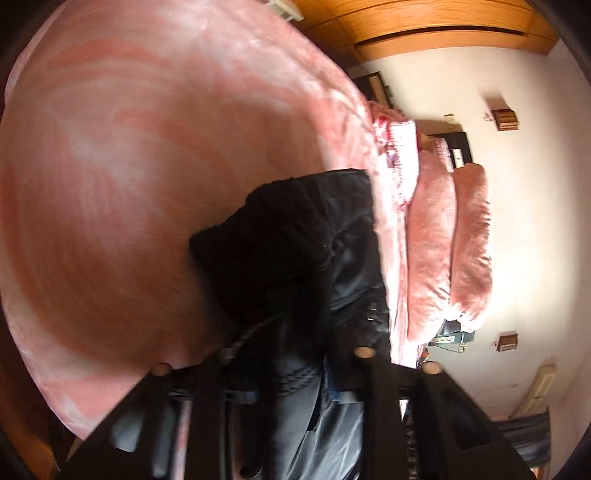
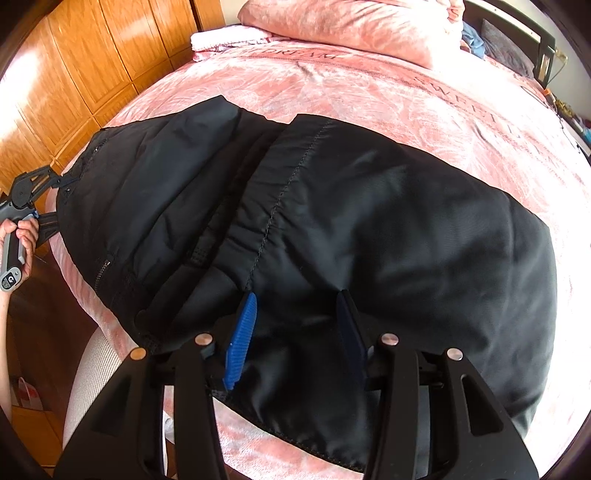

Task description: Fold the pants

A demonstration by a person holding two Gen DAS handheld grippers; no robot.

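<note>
Black pants lie folded across a pink bed. My right gripper is open, its blue fingers resting on the near edge of the pants with fabric between them. My left gripper shows at the far left in the right wrist view, at the waistband end of the pants. In the left wrist view the pants hang bunched in front of the camera and cover the fingertips, with cloth running down between the black arms of the left gripper.
Pink pillows and a folded pale towel lie at the head of the bed. Wooden wardrobe doors stand to the left. A dark headboard is at the far right. A white chair stands by the bed's near edge.
</note>
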